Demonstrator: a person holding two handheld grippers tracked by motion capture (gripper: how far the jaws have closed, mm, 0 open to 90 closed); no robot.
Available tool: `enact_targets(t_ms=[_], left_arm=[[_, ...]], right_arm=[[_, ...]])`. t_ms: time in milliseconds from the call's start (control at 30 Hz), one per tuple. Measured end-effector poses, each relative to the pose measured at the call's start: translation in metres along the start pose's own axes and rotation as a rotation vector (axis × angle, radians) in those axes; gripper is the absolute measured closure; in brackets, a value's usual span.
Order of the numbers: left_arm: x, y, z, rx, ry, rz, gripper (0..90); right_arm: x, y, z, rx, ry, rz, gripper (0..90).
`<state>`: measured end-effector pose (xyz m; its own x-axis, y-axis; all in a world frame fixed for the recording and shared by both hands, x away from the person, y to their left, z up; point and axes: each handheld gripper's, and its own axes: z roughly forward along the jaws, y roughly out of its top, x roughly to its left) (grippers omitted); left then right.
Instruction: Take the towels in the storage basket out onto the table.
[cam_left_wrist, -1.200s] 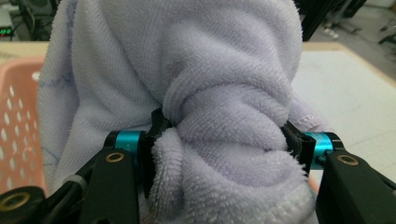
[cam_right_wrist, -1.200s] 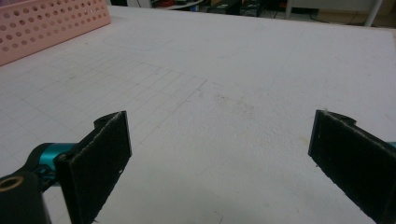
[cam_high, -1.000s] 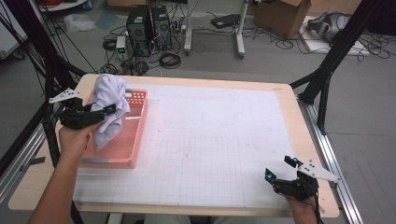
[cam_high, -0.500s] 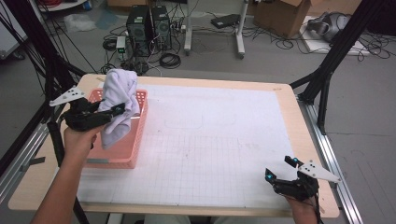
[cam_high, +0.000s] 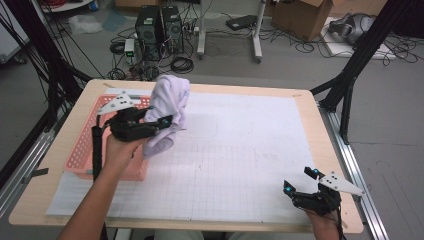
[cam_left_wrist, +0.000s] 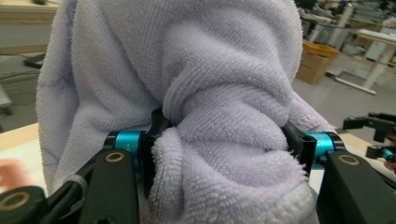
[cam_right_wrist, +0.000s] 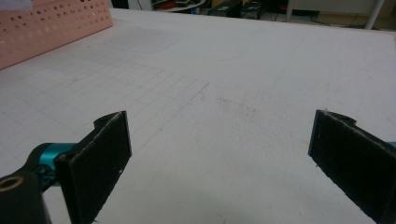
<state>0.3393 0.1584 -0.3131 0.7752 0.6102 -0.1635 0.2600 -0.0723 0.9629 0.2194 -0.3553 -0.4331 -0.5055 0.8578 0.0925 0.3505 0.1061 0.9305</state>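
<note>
Left tongs (cam_high: 162, 122) clamp a bunched lilac towel (cam_high: 167, 112) aloft over the pink basket's (cam_high: 82, 150) right rim, beside wide bare gridded surface (cam_high: 240, 150), while right tongs (cam_high: 300, 187) rest open near its front edge.

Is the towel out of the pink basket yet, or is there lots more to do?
Nearly out. The left tongs are clamped on the bunched lilac towel, lifted over the right edge of the pink basket. In hand: carrying it toward the white gridded mat. Left: probably setting it down there. The right tongs rest open near the table's front corner, holding nothing.
</note>
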Motion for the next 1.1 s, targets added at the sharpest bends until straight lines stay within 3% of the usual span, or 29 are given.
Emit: enact_targets(t_ms=[400, 633, 867, 1100], left_arm=[[-0.031, -0.022, 0.076, 0.068, -0.108, 0.008, 46.0], [-0.043, -0.038, 0.116, 0.105, -0.144, -0.002, 45.8], [-0.055, -0.058, 0.148, 0.161, -0.158, 0.004, 45.8], [-0.057, -0.075, 0.169, 0.206, -0.154, 0.002, 45.8]], right_arm=[[-0.001, 0.000, 0.000, -0.002, 0.000, 0.001, 4.4], [-0.001, 0.000, 0.000, -0.002, 0.002, 0.002, 4.4], [-0.003, 0.000, -0.001, -0.002, 0.000, 0.006, 4.4], [-0.003, -0.001, 0.000, -0.003, 0.001, 0.007, 4.4]])
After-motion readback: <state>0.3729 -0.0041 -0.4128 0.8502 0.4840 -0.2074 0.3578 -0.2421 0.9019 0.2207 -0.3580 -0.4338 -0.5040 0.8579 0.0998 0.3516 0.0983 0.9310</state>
